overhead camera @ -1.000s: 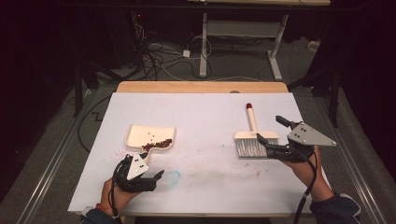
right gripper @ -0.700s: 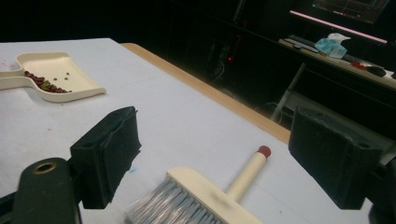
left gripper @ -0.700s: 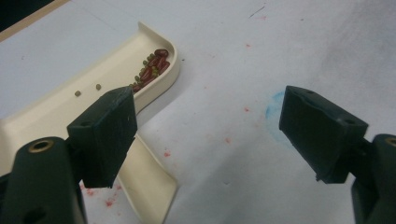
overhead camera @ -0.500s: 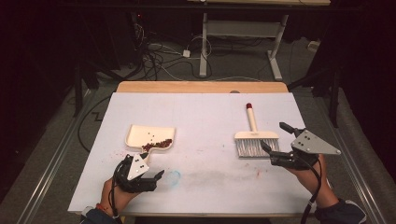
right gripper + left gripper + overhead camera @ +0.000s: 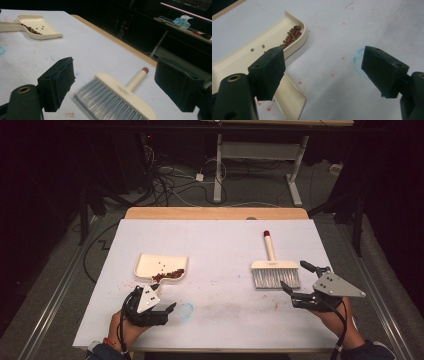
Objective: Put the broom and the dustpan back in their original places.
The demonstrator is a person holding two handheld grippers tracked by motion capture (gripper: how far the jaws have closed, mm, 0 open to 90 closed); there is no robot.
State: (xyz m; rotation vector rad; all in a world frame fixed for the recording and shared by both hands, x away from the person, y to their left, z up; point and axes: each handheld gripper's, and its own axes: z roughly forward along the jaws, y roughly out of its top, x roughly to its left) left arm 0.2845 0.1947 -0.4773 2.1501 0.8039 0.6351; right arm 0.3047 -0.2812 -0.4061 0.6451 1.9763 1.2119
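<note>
**Brush and dustpan lie apart, both grippers empty**

While both grippers rest low at the near edge of the table (image 5: 220,232), the hand brush (image 5: 274,270) lies flat on the white sheet at the right, its long axis running away from the person: the cream handle with its dark red cap points to the far edge, and the broad head of grey bristles faces the near edge. The right gripper (image 5: 299,281) sits just beside the bristles, on their right and near side, jaws wide apart and holding nothing; its own view looks across the stiff, straight bristles and smooth plastic back between the two blocky black jaws.

At the left lies the dustpan (image 5: 161,267), a shallow cream tray of smooth plastic with rounded corners and a raised rim. Its handle points toward the person. A small heap of dark red beans (image 5: 170,275) with a few greenish ones rests inside against the rim. The left gripper (image 5: 161,300) is just near of the dustpan, jaws apart and empty, one jaw over the handle in its own view. Faint red specks and a blue smudge (image 5: 185,309) mark the sheet.
</note>
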